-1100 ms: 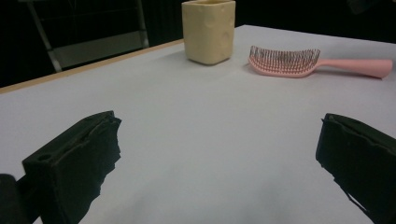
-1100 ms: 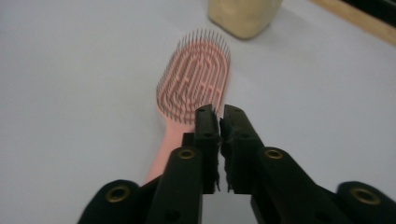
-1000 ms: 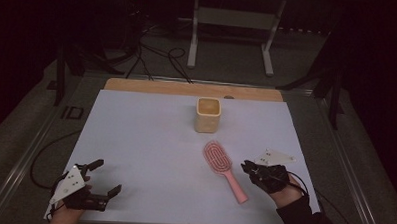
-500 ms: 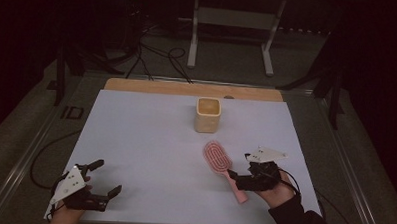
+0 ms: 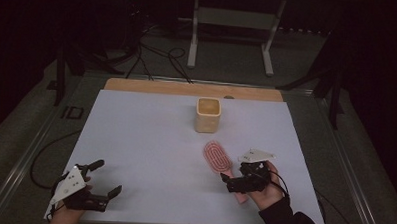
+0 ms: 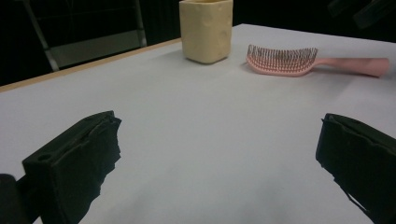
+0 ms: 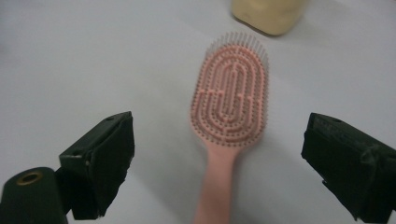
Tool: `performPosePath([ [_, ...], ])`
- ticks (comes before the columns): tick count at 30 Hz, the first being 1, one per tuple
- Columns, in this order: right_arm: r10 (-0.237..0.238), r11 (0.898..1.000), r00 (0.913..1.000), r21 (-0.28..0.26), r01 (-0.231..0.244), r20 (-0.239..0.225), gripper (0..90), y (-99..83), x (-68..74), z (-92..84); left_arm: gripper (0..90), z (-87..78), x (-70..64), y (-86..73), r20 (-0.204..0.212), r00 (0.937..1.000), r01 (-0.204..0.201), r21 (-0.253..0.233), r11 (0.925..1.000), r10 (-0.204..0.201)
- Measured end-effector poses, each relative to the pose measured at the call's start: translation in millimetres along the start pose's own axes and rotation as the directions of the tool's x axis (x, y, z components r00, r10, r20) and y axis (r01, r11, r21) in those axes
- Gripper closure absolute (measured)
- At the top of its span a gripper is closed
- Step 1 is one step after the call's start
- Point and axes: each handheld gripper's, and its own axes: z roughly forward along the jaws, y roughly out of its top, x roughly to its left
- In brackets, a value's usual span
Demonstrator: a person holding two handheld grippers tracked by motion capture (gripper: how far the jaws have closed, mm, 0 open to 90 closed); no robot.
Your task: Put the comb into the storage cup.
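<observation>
Hairbrush [image 5: 219,158] lies flat on the desk [image 5: 145,140], bristles up, in the right half toward the near edge. Pink, oval head, straight handle. Head points to the far edge, handle runs back toward the near right corner.

Right gripper [image 5: 246,179] sits over the handle end, held in the person's hand [image 5: 268,190]. Its fingers [image 7: 98,158] have just been opening and now stand wide apart. In the right gripper view the handle runs up between them from the bottom edge, with a clear gap to each pad. No contact with the brush visible; nothing gripped. Grey three-cornered plate [image 5: 255,155] rides on top of this gripper.

Left gripper [image 5: 91,183] rests near the near left corner of the desk, well apart from the brush. Its fingers [image 6: 79,163] are also spread wide with only bare desk surface between them. Left gripper view looks across the desk at the brush side-on, bristles standing up.

Cup [image 5: 208,114], pale yellow, square-ish, stands upright at mid-width toward the far edge. Near the brush head, not touching it; a gap of bare desk shows between them in the high view. Mouth is open at the top; contents cannot be told.

Wooden strip [image 5: 187,88] shows along the far edge of the desk, beyond the white sheet.
</observation>
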Motion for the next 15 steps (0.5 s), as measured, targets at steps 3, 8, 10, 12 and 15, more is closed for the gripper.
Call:
performPosePath([
  [3, 0.002, 0.999, 1.0, 0.04, -0.002, -0.006, 14.6, -1.8, -2.9, 5.7, 0.0, 0.2, 0.0, -0.2, 0.001, 1.0, 0.002, 0.003, 1.0, -0.002],
  [8, 0.037, 0.991, 0.9993, 0.132, -0.036, -0.004, 13.3, -5.1, -6.4, 20.3, 0.0, 0.2, -0.2, -0.2, 0.001, 1.0, 0.0, 0.003, 1.0, 0.0],
  [10, 0.055, 0.987, 0.9985, 0.151, -0.055, 0.005, 12.5, -5.7, -5.4, 24.6, 0.0, 0.0, -0.2, 0.0, 0.001, 1.0, 0.0, 0.0, 1.0, 0.0],
  [12, 0.053, 0.986, 0.9984, 0.157, -0.055, 0.018, 9.3, -5.8, -3.4, 27.0, 0.0, 0.1, -0.1, -0.2, 0.001, 1.0, 0.001, 0.002, 1.0, -0.001],
  [15, 0.06, 0.982, 0.9969, 0.175, -0.068, 0.05, 9.3, -4.8, -2.0, 30.9, 0.0, -0.1, -0.1, -0.1, 0.002, 1.0, 0.001, 0.001, 1.0, -0.001],
])
